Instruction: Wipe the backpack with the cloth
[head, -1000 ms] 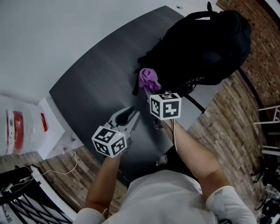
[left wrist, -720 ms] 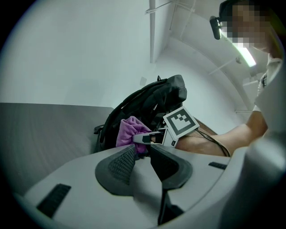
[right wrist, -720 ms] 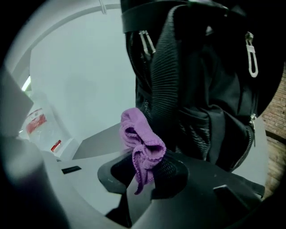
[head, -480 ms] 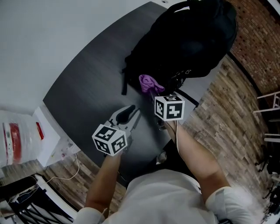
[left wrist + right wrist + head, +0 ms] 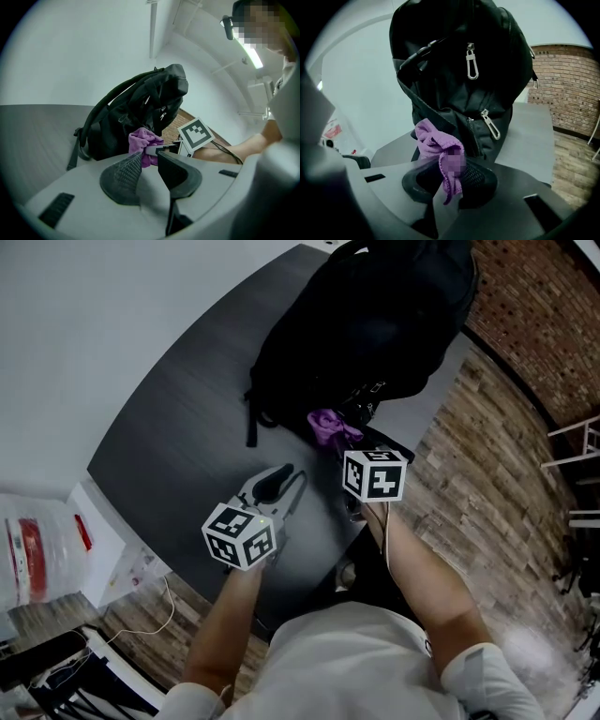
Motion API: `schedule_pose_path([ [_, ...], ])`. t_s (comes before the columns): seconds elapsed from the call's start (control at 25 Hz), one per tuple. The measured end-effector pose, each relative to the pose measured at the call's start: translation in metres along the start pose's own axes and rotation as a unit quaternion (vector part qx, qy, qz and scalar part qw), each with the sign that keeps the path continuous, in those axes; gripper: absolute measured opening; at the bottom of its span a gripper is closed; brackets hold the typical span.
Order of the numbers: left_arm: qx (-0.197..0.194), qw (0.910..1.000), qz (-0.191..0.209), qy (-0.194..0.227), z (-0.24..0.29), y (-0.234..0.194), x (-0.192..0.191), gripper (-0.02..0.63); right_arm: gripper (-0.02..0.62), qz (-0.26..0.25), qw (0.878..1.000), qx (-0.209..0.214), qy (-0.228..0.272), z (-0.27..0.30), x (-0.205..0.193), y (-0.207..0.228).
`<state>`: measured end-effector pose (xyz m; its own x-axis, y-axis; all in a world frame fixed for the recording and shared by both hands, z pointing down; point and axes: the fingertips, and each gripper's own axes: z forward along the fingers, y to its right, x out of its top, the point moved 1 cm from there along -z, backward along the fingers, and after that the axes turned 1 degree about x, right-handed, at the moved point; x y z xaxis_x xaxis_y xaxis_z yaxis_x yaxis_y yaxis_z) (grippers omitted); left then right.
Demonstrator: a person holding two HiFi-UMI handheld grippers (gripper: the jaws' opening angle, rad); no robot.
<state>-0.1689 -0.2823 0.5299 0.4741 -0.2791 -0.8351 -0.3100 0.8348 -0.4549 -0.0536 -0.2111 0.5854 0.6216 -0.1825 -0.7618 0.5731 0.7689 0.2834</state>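
Jaws of the right gripper (image 5: pixel 452 180) are closed tight on a purple cloth (image 5: pixel 436 138), which bunches up above the pinch and hangs a short tail below it. The cloth sits at the near lower edge of the black backpack (image 5: pixel 366 324), just beside its zippers. It is touching the fabric or close to it; I cannot tell which. Jaws of the left gripper (image 5: pixel 149 161) stand a little apart with nothing between them. They hover over the dark counter (image 5: pixel 169 446) on the near side of the backpack, clear of it. The backpack lies on the counter with 1 loose strap (image 5: pixel 250 423) trailing off its left side.

Risks, as I judge them:
- Only a small fold of cloth is pinched, so a hard drag across the backpack could pull it free.
- A metal clip (image 5: pixel 472 63) and a zipper pull (image 5: pixel 491 125) close to the cloth could snag it.
- With the left gripper not bracing the backpack, a firm stroke may push the backpack toward the counter's edge.
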Motion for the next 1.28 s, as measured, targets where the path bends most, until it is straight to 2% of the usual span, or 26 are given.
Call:
schedule_pose_path([
  [0.32,-0.023,0.9997,0.005,-0.006,0.02,0.017,0.0,0.089,0.081,0.014,0.999,-0.041,0.0,-0.024,-0.01,0.045],
  [0.64,-0.026,0.9996,0.001,-0.007,0.023,0.018,-0.003,0.089,0.081,0.042,0.995,-0.095,-0.003,-0.053,-0.028,0.089],
  [0.8,-0.035,0.9993,-0.001,-0.009,0.027,0.022,-0.006,0.09,0.081,0.05,0.993,-0.108,-0.005,-0.066,-0.036,0.098],
  [1.0,-0.043,0.999,-0.004,-0.01,0.028,0.025,-0.008,0.09,0.081,0.046,0.995,-0.092,-0.011,-0.069,-0.041,0.079],
  [1.28,-0.022,0.9997,-0.009,-0.004,0.012,0.001,-0.007,0.089,0.081,0.013,0.999,-0.02,-0.023,-0.048,-0.042,0.013],
])
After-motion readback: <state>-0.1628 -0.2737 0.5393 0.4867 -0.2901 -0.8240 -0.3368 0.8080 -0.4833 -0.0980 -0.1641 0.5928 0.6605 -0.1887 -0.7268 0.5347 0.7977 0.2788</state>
